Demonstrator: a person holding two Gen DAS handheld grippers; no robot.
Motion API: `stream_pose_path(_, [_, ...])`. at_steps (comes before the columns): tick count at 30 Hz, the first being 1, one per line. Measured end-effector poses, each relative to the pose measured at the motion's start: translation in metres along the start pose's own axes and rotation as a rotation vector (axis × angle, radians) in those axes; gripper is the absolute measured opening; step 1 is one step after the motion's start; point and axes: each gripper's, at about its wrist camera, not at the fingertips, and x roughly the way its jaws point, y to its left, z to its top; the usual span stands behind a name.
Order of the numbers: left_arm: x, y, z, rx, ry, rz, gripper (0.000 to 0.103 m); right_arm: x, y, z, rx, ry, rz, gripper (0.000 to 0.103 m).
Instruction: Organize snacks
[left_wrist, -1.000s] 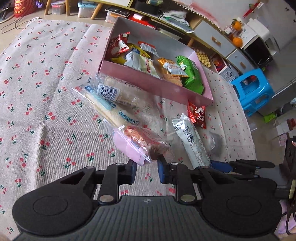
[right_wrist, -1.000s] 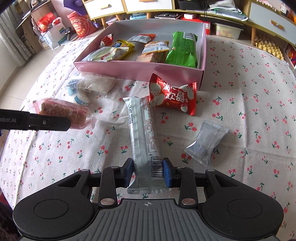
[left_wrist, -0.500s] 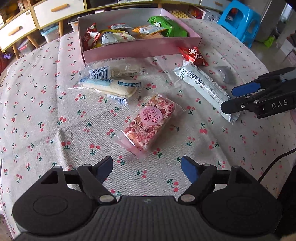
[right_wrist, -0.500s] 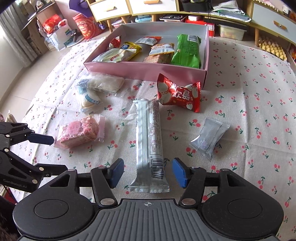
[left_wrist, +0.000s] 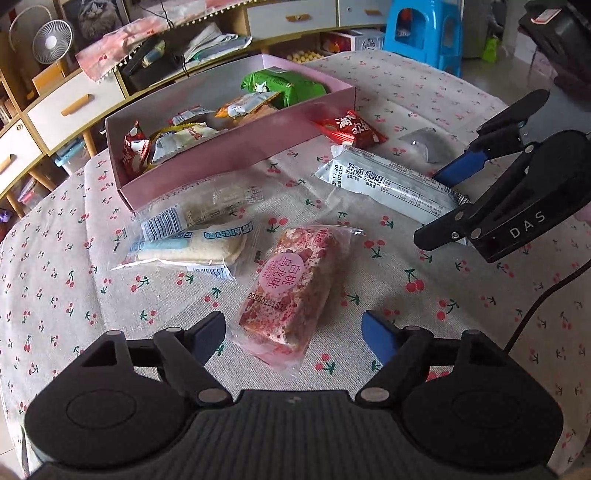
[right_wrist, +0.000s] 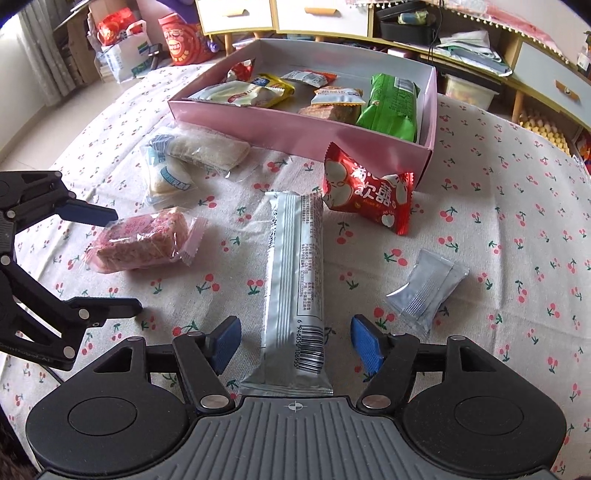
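Both snacks now lie released: left hand-held gripper (left_wrist: 293, 334) closing astride the pink bar (left_wrist: 291, 286), right hand-held gripper (right_wrist: 294, 345) opening astride the silver bar (right_wrist: 295, 280); regrasping, then boxing (right_wrist: 428, 110), seems next.

Loose snack packs (right_wrist: 295, 280) crowd the pink box's (right_wrist: 295, 129) front.

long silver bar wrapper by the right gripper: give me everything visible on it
The long silver snack bar is a slim, sealed foil-look packet with crimped ends, small printed text down its side and a barcode at the near end. It lies flat on the cherry-print tablecloth, lengthwise away from the camera, outside the pink box. Its far end is close to the red snack packet; contact is unclear. Its near end sits between the pads of the right hand-held gripper, whose jaws are opening and not pressing it.
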Motion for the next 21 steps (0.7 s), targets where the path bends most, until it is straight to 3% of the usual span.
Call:
stream_pose_path(9, [-0.0004,0.0009,0.0012,-0.03,-0.002,-0.031,0.061,0.0048,0.0069,0.0008,-0.045,-0.048,-0.017,0.066])
stream_pose_path(21, [0.0031,-0.0029,0.0041,-0.078,-0.021,-0.067,0.061,0.0061,0.0094,0.0019,-0.047,-0.07,-0.03,0.066])
